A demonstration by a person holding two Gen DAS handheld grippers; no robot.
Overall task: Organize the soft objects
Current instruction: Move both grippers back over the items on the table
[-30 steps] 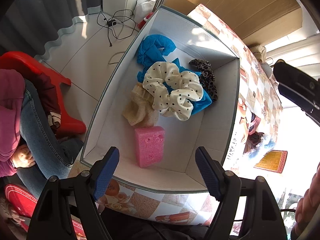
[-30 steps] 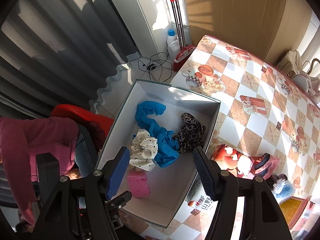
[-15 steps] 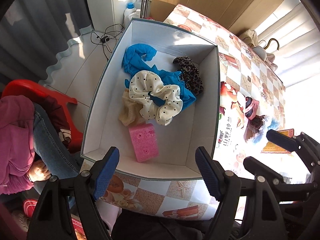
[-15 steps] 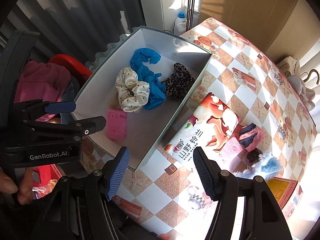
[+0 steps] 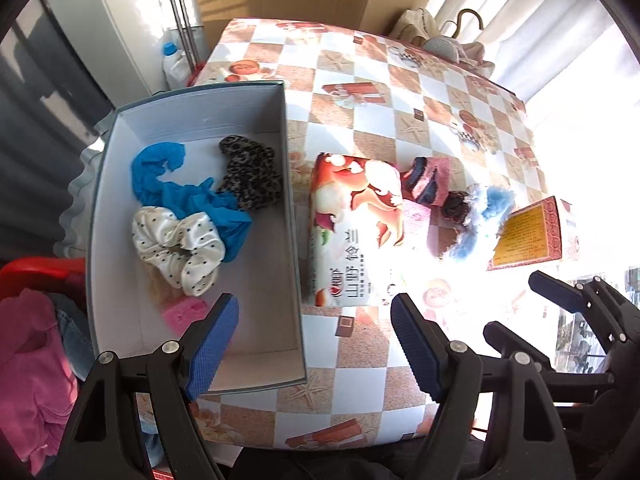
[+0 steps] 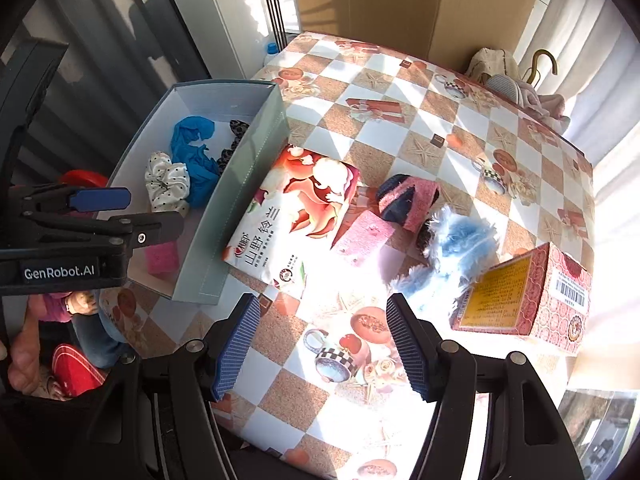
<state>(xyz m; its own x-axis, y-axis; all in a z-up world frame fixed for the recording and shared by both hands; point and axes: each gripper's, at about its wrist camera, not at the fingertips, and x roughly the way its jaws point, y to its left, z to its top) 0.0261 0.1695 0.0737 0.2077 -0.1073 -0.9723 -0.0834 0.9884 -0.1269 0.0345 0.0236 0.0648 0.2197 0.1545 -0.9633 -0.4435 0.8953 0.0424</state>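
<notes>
From the left wrist camera, the left gripper [image 5: 314, 340] hangs over the near edge of the table [image 5: 360, 128], which has a checked cloth. Its blue jaws stand wide apart and nothing is between them. One jaw is over the box [image 5: 294, 240] and the other is over the table. The box is open on top and white inside. In it lie a blue cloth [image 5: 188, 196], a spotted white scrunchie [image 5: 180, 244], a leopard scrunchie [image 5: 250, 178] and a pink sponge [image 5: 184, 316]. A bit of something tan peeks out under the white scrunchie. Just beside the box, on the table, lies a tissue pack [image 5: 352, 232]. Past it are a pink and dark sock [image 5: 426, 182], a fluffy blue thing [image 5: 480, 216] and a red and yellow carton [image 5: 532, 232]. The right gripper [image 5: 532, 312] shows at the right side, with its jaws apart too.

From the right wrist camera, the right gripper [image 6: 322, 344] is over the bare table [image 6: 400, 92]. Its jaws are apart and hold nothing. Ahead lie the tissue pack [image 6: 292, 216], a second pink sponge [image 6: 362, 232] touching the pack, the sock [image 6: 406, 200], the fluffy blue thing [image 6: 448, 256] and the carton [image 6: 528, 292]. The box [image 6: 236, 184] is to the left with the soft things in it. The left gripper [image 6: 120, 212] reaches in from the left edge, in front of the box.
</notes>
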